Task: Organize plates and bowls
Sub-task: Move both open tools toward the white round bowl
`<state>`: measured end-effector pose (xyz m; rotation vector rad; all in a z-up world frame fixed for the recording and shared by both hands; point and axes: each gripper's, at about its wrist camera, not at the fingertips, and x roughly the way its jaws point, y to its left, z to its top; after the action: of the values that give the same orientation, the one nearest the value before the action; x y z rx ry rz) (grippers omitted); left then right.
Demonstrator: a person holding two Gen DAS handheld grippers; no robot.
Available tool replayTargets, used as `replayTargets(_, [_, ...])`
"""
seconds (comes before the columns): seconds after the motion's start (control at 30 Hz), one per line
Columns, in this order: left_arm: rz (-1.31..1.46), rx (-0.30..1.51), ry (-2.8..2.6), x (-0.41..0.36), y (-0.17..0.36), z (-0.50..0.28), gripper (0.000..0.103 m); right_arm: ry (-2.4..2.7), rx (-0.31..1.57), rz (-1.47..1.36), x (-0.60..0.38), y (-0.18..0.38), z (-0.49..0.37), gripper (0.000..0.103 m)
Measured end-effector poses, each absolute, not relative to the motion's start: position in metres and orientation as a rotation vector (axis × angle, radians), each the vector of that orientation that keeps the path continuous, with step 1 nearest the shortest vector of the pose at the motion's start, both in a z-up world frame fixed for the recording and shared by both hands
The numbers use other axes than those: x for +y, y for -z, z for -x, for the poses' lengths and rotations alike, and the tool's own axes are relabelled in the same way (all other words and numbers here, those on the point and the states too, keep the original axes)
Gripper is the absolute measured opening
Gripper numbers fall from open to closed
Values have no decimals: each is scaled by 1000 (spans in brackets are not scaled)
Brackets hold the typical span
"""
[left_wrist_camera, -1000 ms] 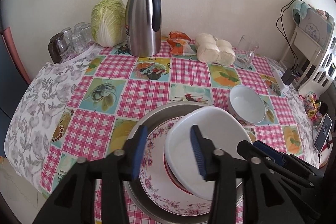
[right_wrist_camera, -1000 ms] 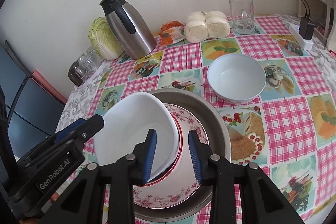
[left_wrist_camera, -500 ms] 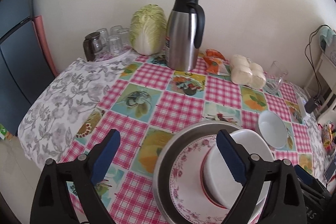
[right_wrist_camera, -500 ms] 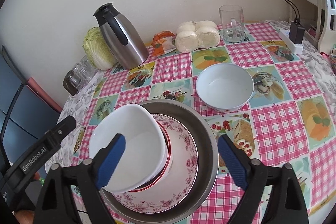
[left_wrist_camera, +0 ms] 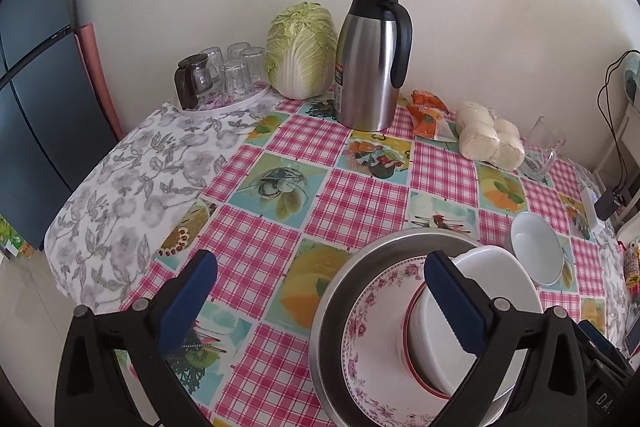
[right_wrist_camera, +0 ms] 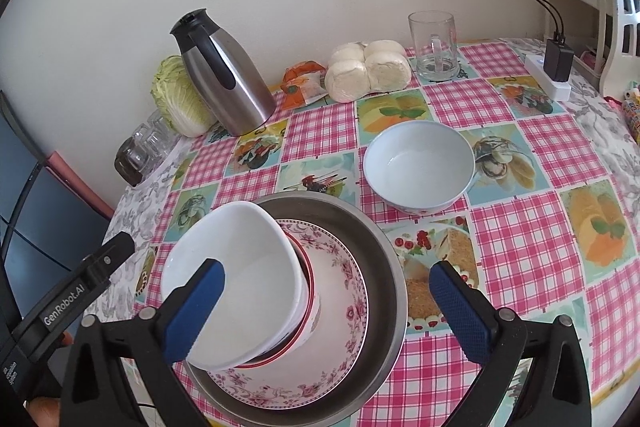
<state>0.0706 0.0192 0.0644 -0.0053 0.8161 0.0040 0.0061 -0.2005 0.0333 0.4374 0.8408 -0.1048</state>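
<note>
Blue-padded left gripper [left_wrist_camera: 320,301] and right gripper [right_wrist_camera: 328,305]: both angled downward, jaws just spread wide, gripping nothing. White bowl [right_wrist_camera: 236,279] tilted below, inside red-rimmed bowl [right_wrist_camera: 310,311], floral plate [right_wrist_camera: 344,291], steel basin [right_wrist_camera: 384,267].

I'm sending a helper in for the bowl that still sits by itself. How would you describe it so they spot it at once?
Start at the checked tablecloth and find the big steel basin holding the stacked dishes. Just beyond it, toward the glass mug, stands a pale bowl. It alone rests straight on the cloth, upright and empty, not nested or tilted.
</note>
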Motion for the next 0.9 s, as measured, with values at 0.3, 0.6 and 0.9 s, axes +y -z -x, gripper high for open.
replayTargets(0.3, [38, 772, 37, 4, -80, -72, 103, 134, 804, -497, -231, -36, 2, 103])
replayTargets(0.6, [42, 721, 182, -49, -103, -72, 103, 237, 752, -610, -296, -31, 21, 103])
replayTargets(0.9, [16, 670, 318, -114, -119, -72, 103, 326, 715, -695, -353, -23, 40, 103])
